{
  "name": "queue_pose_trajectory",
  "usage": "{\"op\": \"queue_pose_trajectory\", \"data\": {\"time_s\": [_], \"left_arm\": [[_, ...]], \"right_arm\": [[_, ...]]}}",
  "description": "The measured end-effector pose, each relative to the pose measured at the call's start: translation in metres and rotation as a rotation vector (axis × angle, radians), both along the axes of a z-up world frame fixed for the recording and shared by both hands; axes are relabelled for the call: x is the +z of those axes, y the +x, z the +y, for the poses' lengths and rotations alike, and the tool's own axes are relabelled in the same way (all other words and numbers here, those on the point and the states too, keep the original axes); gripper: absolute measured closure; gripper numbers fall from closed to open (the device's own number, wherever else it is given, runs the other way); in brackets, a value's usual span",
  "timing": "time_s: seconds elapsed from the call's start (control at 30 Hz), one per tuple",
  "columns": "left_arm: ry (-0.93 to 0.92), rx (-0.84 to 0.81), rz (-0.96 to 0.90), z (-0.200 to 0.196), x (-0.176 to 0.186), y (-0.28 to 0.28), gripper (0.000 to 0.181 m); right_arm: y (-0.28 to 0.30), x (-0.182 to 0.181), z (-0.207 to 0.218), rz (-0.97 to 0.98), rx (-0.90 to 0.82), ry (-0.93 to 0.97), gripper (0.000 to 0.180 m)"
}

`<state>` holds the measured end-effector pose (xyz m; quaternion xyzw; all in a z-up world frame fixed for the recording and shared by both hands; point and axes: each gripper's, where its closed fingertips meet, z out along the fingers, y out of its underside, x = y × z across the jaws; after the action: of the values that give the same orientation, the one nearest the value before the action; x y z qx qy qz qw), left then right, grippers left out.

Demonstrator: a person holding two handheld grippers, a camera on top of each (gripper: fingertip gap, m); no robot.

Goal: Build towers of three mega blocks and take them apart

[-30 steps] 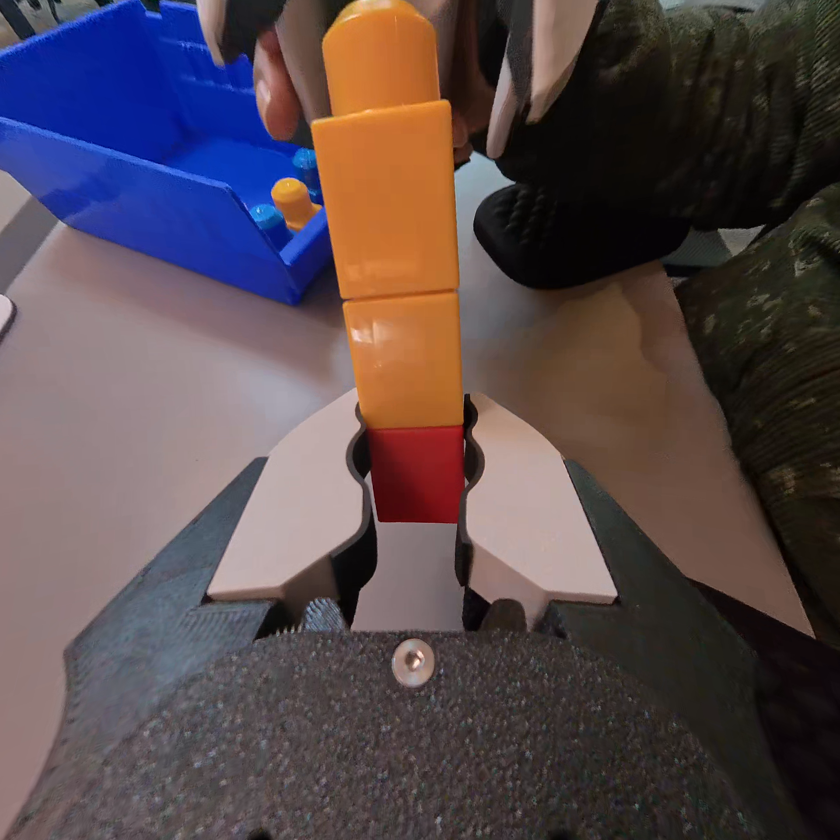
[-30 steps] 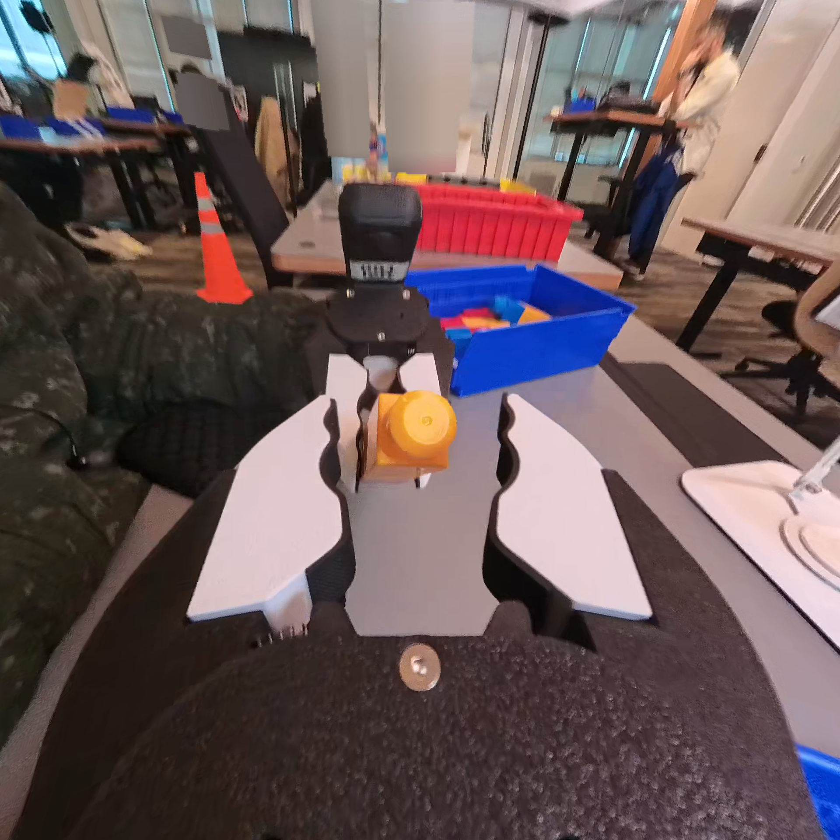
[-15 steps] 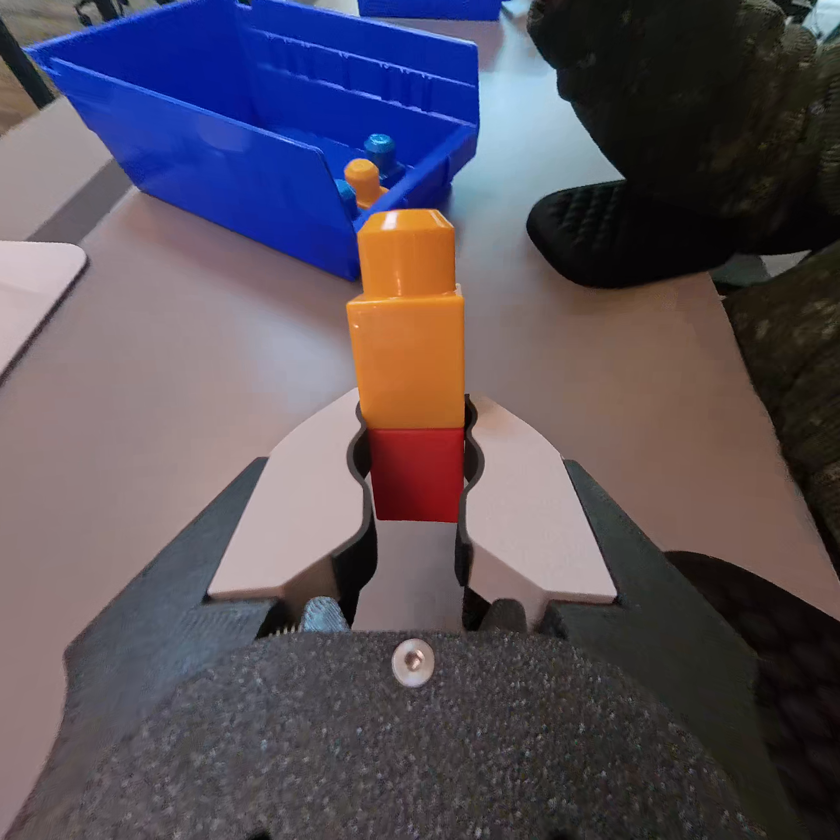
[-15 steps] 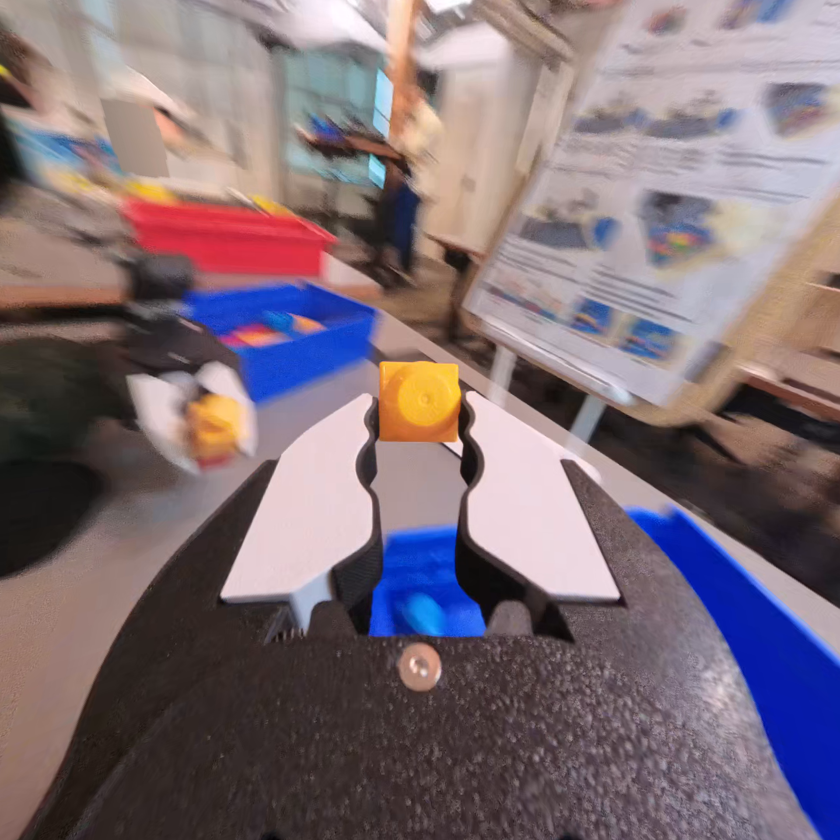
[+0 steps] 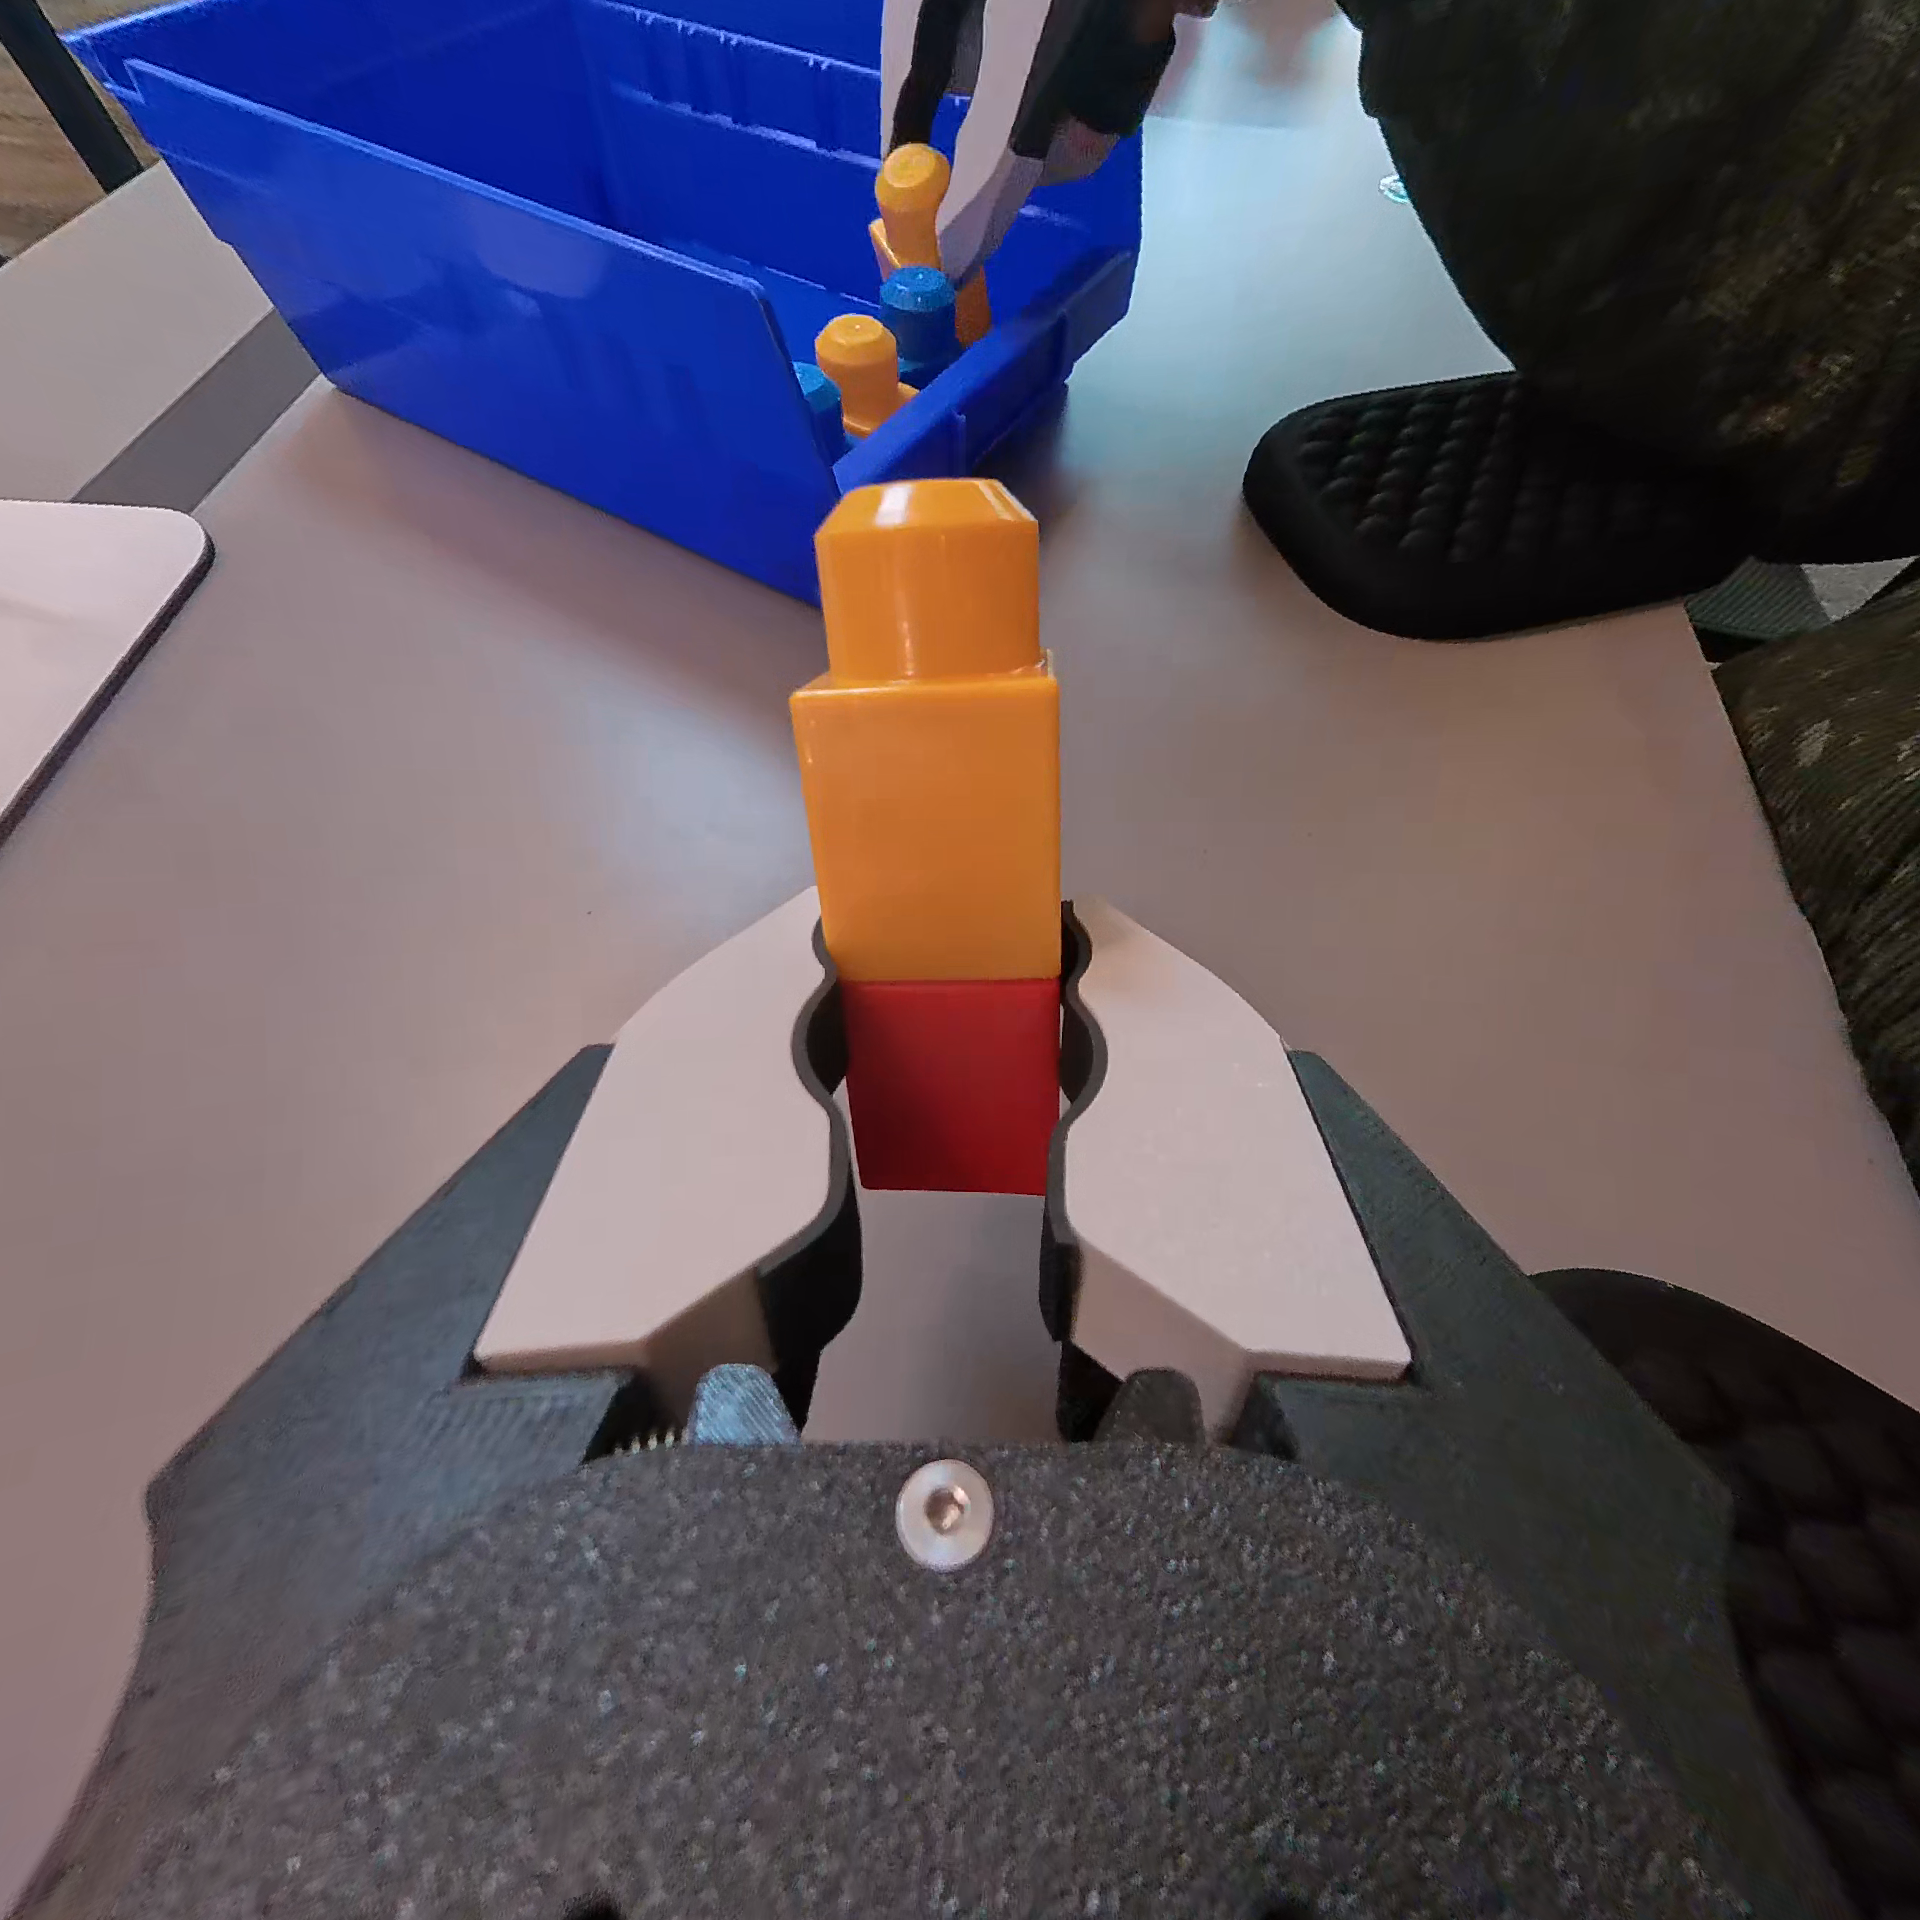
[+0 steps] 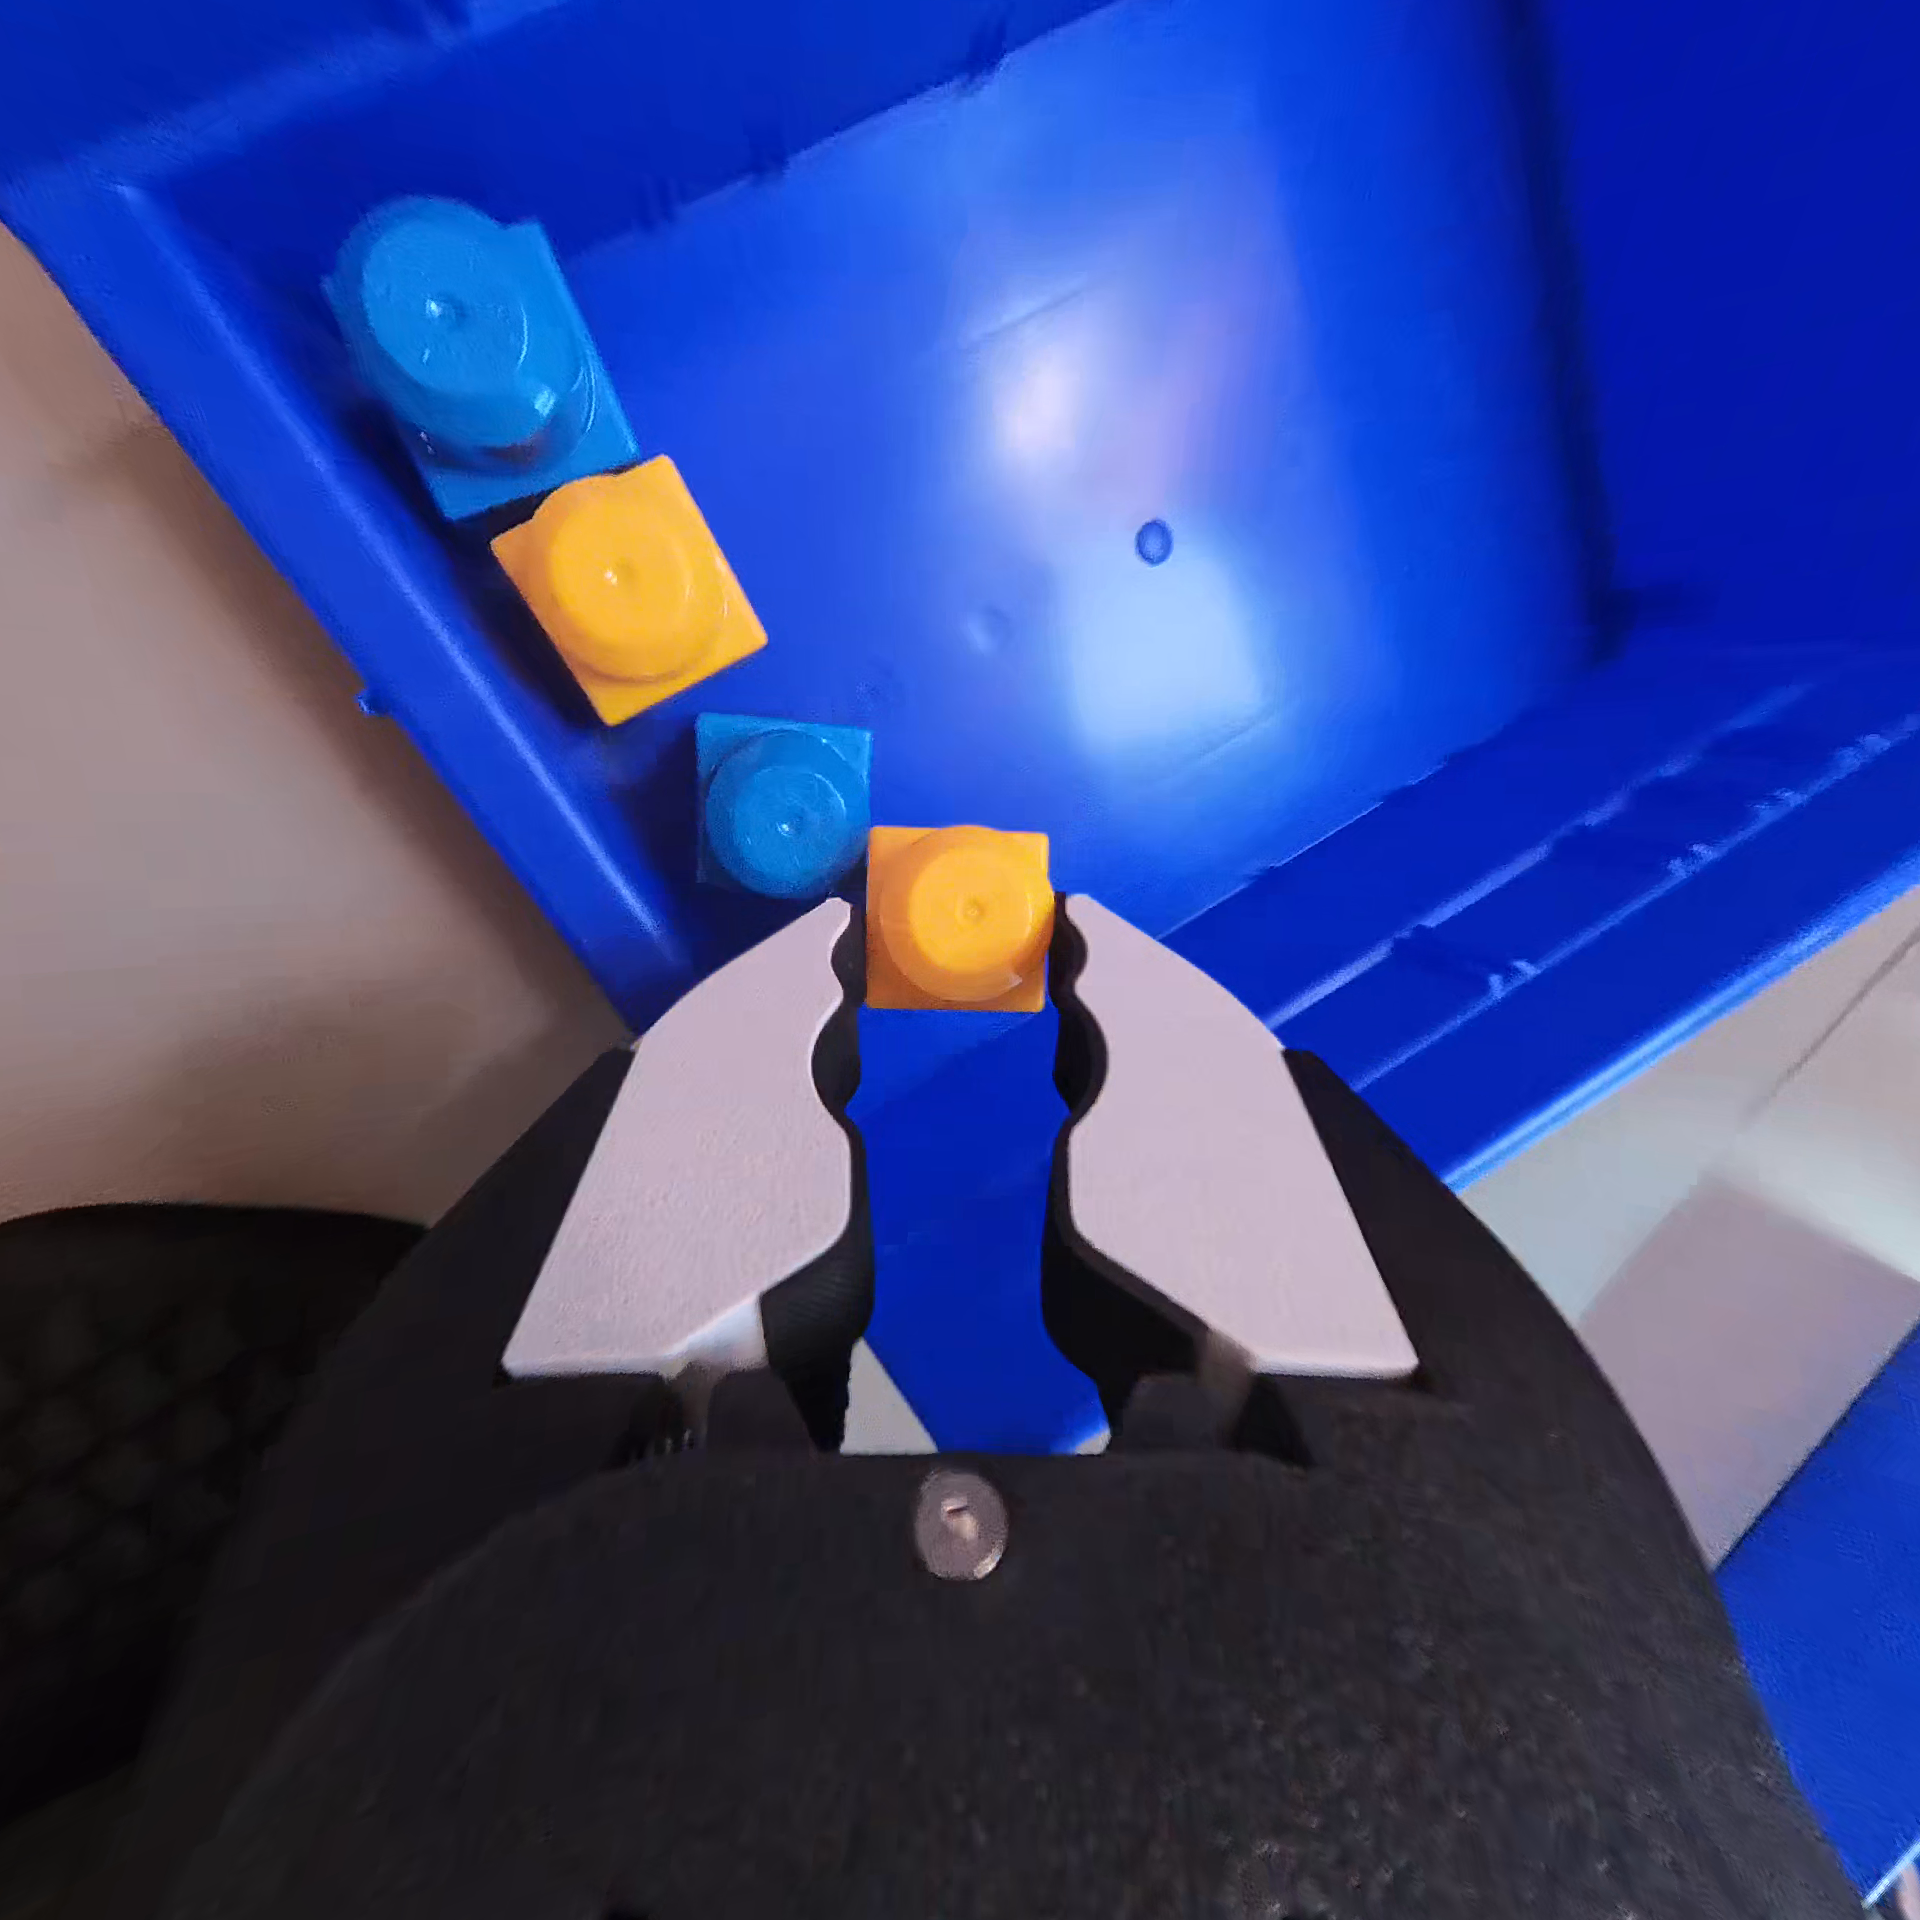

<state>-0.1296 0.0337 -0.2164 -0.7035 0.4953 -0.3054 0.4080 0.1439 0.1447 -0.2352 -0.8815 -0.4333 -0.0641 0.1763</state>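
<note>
Left claw (image 5: 951, 1049): clenched on the red block (image 5: 951, 1086), which sat at the bottom of a two-block stack held out over the desk (image 5: 416, 831).
Stack: one orange block (image 5: 930, 821) pressed onto the red one, stud up, seated straight; nothing on its stud.
Right claw (image 6: 951, 935): clenched on a second orange block (image 6: 956, 920), gripped at the fingertips, stud facing the camera; held over the floor of the blue bin (image 6: 1247, 468).
Bin position: in the left wrist view, at 12 o'clock beyond the stack, resting on the desk; the right claw reached in from about 1 o'clock.
Bin contents: three loose blocks along the wall at 10 to 11 o'clock from the held block, namely a blue block (image 6: 784, 816) just beside it, an orange one (image 6: 629, 592) farther up, and another blue one (image 6: 473, 353) in the corner.
Progress (judged): take-apart phase under way; one block off and at the bin, not yet let go.
Remaining (judged): drop the held block, pull the orange off the red, bin both.
Other: pale board (image 5: 83, 613) at 9 o'clock on the desk, untouched.
</note>
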Motion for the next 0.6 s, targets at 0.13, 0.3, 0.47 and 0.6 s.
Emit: {"op": "queue_pose_trajectory", "data": {"time_s": [0.13, 0.3, 0.47, 0.6], "left_arm": [[-0.001, -0.006, 0.008, -0.002, -0.001, 0.001, 0.143], [-0.004, -0.004, 0.011, -0.001, -0.002, 0.001, 0.143], [-0.005, -0.009, 0.006, -0.002, -0.002, 0.003, 0.143], [-0.001, -0.012, -0.007, -0.003, 0.000, 0.008, 0.143]], "right_arm": [[-0.001, -0.012, -0.008, 0.042, -0.029, -0.084, 0.145], [0.001, -0.017, -0.013, 0.045, -0.034, -0.103, 0.144], [0.006, -0.012, -0.013, 0.027, -0.038, -0.071, 0.134], [0.009, 0.012, -0.007, 0.072, -0.048, 0.024, 0.122]]}}
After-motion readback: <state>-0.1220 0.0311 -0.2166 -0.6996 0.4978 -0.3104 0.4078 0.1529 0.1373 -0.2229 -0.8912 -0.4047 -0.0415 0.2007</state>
